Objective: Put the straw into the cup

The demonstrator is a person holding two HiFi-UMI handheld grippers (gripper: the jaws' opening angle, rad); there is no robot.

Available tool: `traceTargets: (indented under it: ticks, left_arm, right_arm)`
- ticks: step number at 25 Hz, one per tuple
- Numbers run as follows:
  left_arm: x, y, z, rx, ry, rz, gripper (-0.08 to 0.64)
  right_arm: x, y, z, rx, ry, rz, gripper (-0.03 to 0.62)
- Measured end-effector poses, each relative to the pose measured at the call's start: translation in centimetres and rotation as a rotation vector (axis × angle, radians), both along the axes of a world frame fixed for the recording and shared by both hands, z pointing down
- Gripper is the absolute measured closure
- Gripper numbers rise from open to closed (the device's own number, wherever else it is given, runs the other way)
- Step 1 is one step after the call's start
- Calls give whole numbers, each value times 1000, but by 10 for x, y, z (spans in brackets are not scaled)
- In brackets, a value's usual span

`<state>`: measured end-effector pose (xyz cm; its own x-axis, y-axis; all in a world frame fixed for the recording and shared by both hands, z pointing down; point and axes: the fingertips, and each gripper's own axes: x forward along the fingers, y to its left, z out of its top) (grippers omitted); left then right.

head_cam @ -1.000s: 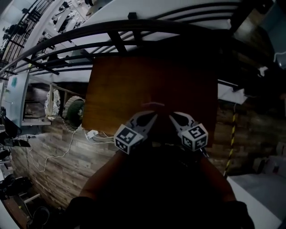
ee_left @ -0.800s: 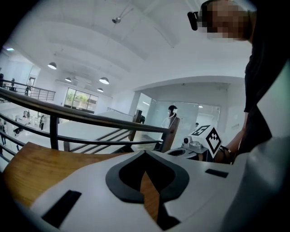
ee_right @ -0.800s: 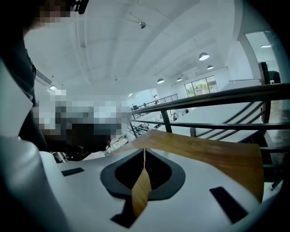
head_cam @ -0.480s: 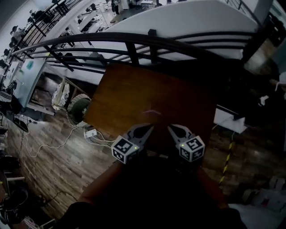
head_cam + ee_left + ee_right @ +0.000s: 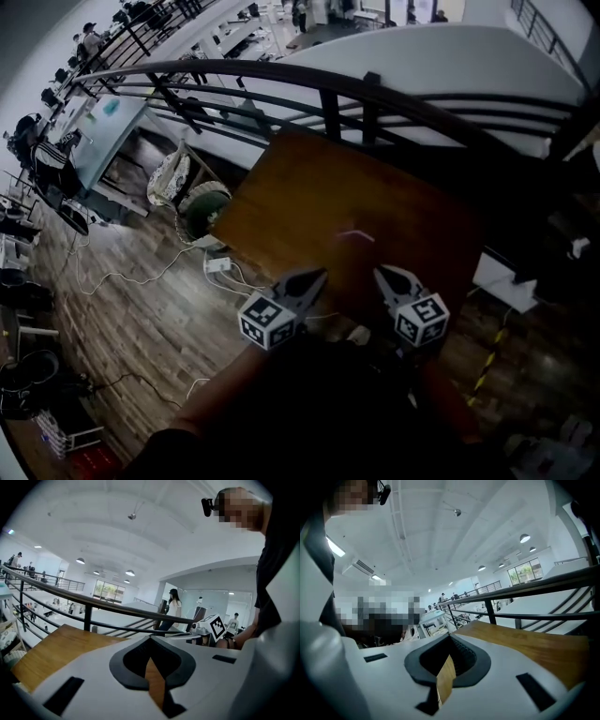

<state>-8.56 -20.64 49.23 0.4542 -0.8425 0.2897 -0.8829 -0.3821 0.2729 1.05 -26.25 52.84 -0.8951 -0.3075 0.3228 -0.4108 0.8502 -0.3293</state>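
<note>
Pre-grasp; straw (image 5: 356,234) lies untouched on table (image 5: 300,183).
Left gripper (image 5: 315,276) and right gripper (image 5: 384,274) jaws closed, empty. No cup visible. Next, likely: open one, reach forward, pinch straw.

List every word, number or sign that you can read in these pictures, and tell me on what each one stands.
No readable words or numbers in any view.
Left cube: black-and-white square marker pattern, no letters or digits.
Right cube: the same kind of pattern, no letters or digits.
Far desks: any print there is too small to read.
</note>
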Motion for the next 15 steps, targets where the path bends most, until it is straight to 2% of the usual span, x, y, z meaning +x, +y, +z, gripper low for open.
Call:
traceTargets:
  ticks: [6,15]
  left_arm:
    - [-27,35,-10,39,38,-5,549]
    - [-76,129,-6,52,44,49,549]
  right_arm:
    - [-26,37,-10,36,-1,11,580]
    - [-84,139,-8,27,-5,51,580]
